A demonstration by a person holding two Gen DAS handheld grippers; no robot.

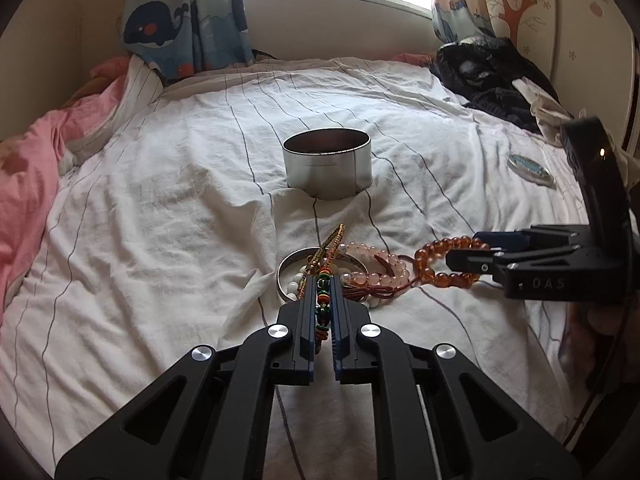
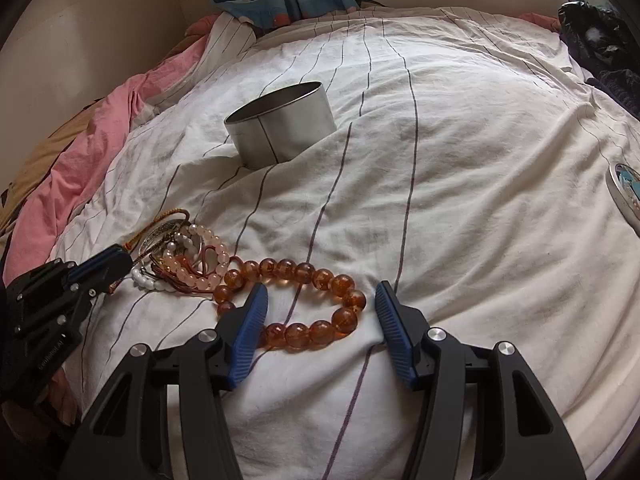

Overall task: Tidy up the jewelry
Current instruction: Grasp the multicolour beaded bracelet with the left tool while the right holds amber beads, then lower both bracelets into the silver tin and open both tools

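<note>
A pile of jewelry lies on the white striped bed sheet [image 1: 160, 208]. My left gripper [image 1: 323, 280] is shut on a green and orange beaded cord [image 1: 322, 300] at the near edge of the pile, over a silver bangle [image 1: 285, 270]. A pink bead bracelet [image 1: 380, 268] and an amber bead bracelet [image 2: 296, 304] lie beside it. My right gripper [image 2: 320, 292] is open, its blue fingers on either side of the amber bracelet's near part. A round open metal tin [image 1: 328, 164] stands farther back; it also shows in the right wrist view [image 2: 282, 124].
The tin's lid [image 1: 530, 170] lies on the sheet to the right. Dark clothes [image 1: 492, 76] are heaped at the far right. A pink blanket [image 1: 28, 176] is bunched at the left. Curtains and a window are behind the bed.
</note>
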